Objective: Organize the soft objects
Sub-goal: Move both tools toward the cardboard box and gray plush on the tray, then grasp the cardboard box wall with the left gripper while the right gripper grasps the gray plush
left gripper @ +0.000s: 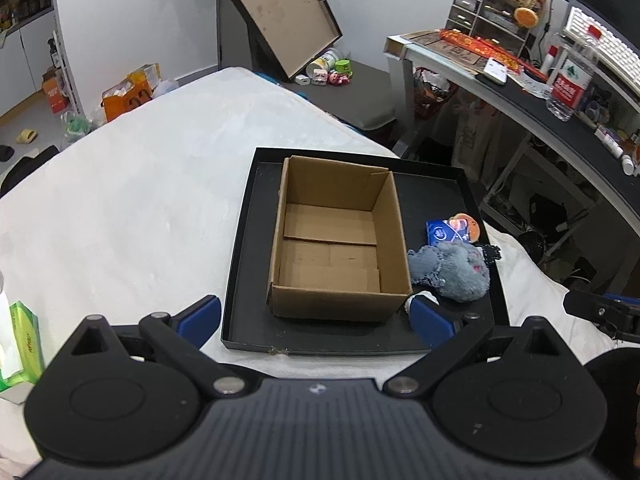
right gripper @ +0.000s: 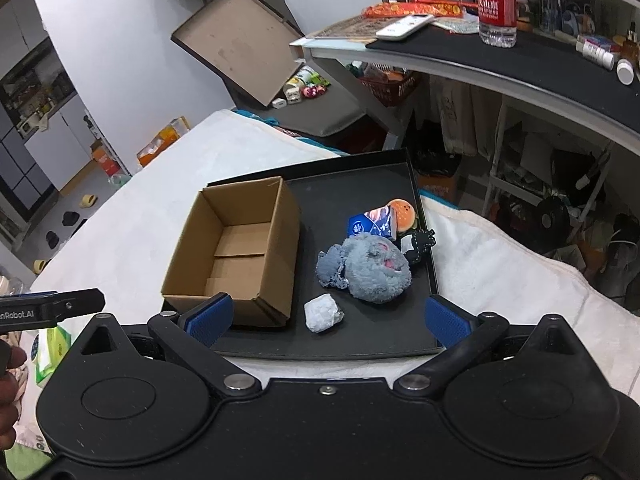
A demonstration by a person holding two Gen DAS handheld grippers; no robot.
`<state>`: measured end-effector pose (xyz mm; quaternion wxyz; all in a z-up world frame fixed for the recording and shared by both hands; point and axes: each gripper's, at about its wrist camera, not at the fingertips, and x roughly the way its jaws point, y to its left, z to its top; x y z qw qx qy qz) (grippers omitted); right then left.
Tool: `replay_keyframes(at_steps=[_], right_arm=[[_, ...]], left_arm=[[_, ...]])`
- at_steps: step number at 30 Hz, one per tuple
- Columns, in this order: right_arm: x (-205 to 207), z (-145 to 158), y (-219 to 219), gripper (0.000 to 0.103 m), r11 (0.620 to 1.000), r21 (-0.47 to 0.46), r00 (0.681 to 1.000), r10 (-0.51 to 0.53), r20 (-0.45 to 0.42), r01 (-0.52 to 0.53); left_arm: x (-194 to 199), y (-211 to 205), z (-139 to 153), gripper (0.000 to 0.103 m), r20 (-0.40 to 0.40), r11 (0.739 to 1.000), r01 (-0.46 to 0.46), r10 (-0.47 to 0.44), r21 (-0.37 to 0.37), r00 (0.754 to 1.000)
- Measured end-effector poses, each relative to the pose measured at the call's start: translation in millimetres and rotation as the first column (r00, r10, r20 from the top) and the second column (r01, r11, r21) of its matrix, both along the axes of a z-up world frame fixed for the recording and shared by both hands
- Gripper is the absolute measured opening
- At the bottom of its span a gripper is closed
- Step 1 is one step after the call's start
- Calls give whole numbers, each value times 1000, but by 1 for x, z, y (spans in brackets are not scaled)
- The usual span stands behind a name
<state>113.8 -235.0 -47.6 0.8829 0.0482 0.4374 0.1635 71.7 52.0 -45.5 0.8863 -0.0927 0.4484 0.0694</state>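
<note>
Both hand-held grippers wide, holding nothing: left [left gripper: 316, 316], right [right gripper: 330, 316]. "nRobot.AI" legible on left unit. Cardboard box [right gripper: 236, 256] empty on black tray [right gripper: 360, 344]; grey plush [right gripper: 372, 270] beside box.

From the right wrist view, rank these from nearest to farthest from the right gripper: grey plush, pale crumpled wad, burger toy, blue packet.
Right gripper, jaws open:
1. Pale crumpled wad, on the black tray just ahead, between the fingers.
2. Grey plush, behind the wad, slightly right.
3. Blue packet, beyond the plush.
4. Burger toy, touching the packet at the tray's right edge, marginally farther.
</note>
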Motion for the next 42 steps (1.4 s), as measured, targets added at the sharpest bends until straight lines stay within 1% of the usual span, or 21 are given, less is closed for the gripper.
replay_keyframes(at_steps=[7,21,30,36,42], right_arm=[[21,-15,1,103,1000,-4,999,-11,-39,10],[58,-42,10,103,1000,-29,993,0,-117,-3],[82,-63,12,103,1000,-28,987,2,-162,-6],[98,-80,10,103,1000,-20,979,-15,-205,11],[115,-99,12,103,1000,-16,974,-16,-225,13]], left_arm=[[19,9,-14,100,-24,1000,-22,22,-16,999],[50,20,-44,98,-85,999,-41,38,-34,996],[66,25,-61,97,-88,998,-53,49,-34,995],[79,30,-73,95,-115,997,-65,61,-32,991],[92,30,-93,90,-146,998,-60,56,-28,988]])
